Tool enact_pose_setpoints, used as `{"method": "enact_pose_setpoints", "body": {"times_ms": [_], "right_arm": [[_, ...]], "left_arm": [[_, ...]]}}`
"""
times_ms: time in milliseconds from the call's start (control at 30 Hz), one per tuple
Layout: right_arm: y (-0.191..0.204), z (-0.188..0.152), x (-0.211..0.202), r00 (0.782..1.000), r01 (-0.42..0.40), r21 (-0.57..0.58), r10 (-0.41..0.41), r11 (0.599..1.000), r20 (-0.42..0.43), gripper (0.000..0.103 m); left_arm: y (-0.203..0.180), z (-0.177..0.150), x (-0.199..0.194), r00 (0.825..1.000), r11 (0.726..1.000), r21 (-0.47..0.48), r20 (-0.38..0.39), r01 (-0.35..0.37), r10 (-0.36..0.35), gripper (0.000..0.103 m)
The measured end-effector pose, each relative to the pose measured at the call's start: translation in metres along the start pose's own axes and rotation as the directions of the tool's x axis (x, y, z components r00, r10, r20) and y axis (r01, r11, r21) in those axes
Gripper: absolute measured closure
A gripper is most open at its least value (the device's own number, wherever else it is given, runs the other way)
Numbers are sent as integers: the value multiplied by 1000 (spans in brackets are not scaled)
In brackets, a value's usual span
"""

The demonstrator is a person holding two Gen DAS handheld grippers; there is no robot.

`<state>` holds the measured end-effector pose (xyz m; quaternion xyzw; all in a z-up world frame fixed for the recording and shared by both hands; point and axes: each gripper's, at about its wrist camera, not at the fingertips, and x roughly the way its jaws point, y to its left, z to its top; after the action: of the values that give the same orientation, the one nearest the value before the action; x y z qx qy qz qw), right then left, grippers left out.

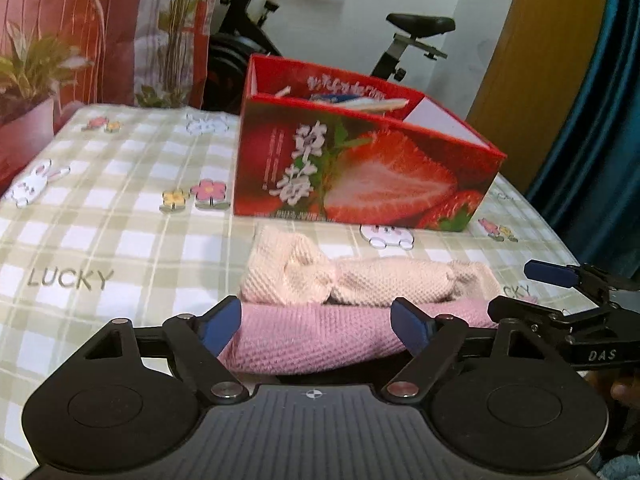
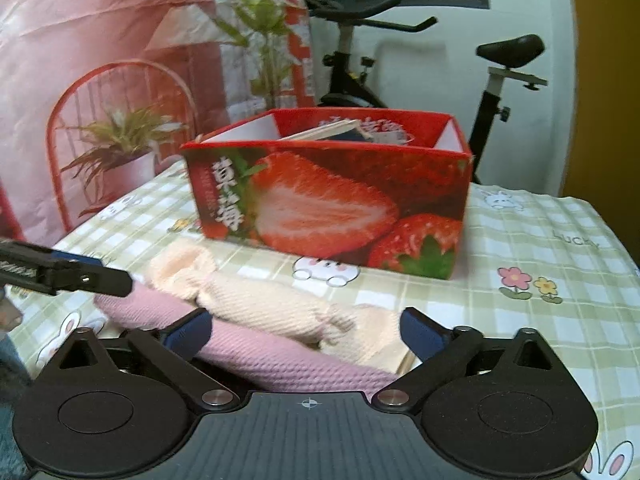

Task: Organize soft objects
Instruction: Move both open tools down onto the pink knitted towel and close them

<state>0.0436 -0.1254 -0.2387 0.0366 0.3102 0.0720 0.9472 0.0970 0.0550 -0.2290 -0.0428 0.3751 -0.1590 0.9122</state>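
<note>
Two rolled towels lie side by side on the checked tablecloth [image 1: 100, 240], in front of a red strawberry box [image 1: 360, 172]. The cream towel [image 1: 360, 276] is nearer the box and the pink towel [image 1: 316, 336] nearer me. My left gripper [image 1: 316, 326] is open and straddles the pink roll's left part, its blue pads at either side. My right gripper [image 2: 306, 332] is open over the right ends of the pink towel [image 2: 280, 360] and the cream towel [image 2: 272, 300]. Each gripper shows in the other's view: the right gripper [image 1: 520, 290] and the left gripper [image 2: 100, 270].
The open-topped strawberry box [image 2: 328, 200] holds some flat paper or book-like items. Behind the table stand an exercise bike [image 1: 416, 28] and a pink printed backdrop with plants [image 2: 100, 80]. A blue curtain [image 1: 600, 140] hangs at the right. The tablecloth [image 2: 540, 320] stretches right of the towels.
</note>
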Motion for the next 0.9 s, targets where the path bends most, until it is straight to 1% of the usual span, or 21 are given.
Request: {"method": "enact_pose_setpoints", "body": {"times_ms": [33, 67, 133, 167, 267, 400, 467, 533, 567, 600, 633, 733, 900], "right_arm": [[1, -1, 0, 1000, -12, -6, 12, 1000, -8, 14], [3, -2, 0, 1000, -20, -10, 20, 1000, -17, 16], [4, -3, 2, 999, -32, -14, 31, 999, -42, 24], [4, -3, 4, 998, -31, -13, 30, 999, -56, 25], [2, -5, 9, 995, -18, 0, 18, 1000, -100, 25], [0, -10, 14, 989, -20, 12, 21, 1000, -144, 26], [-1, -11, 16, 987, -19, 14, 21, 1000, -157, 31], [-3, -12, 18, 986, -20, 25, 24, 999, -162, 41], [-4, -12, 18, 986, -19, 30, 23, 999, -163, 44], [-5, -12, 19, 987, -16, 32, 21, 999, -161, 51], [-7, -11, 20, 987, -14, 36, 19, 999, -159, 56], [-9, -7, 23, 989, -14, 37, 20, 999, -150, 64], [-9, -1, 32, 990, -15, 24, 18, 1000, -137, 71]], "left_arm": [[2, -2, 2, 1000, 1000, -11, -8, 5, -5, 25], [5, -2, 4, 1000, 1000, -22, -16, 10, -10, 29], [10, -5, 9, 999, 999, -47, -31, 17, -18, 34], [12, -6, 11, 999, 998, -57, -36, 20, -22, 36], [15, -10, 16, 998, 997, -78, -54, 27, -31, 36], [16, -12, 23, 997, 996, -81, -76, 25, -31, 36], [17, -13, 26, 996, 996, -83, -88, 25, -33, 36], [18, -15, 28, 995, 996, -86, -94, 28, -36, 36], [18, -16, 29, 995, 996, -87, -95, 29, -37, 36], [18, -16, 30, 995, 996, -90, -95, 30, -39, 36], [18, -16, 31, 995, 995, -92, -94, 31, -39, 36], [17, -16, 34, 995, 995, -91, -94, 28, -36, 36], [17, -13, 37, 994, 996, -84, -101, 24, -32, 36]]}}
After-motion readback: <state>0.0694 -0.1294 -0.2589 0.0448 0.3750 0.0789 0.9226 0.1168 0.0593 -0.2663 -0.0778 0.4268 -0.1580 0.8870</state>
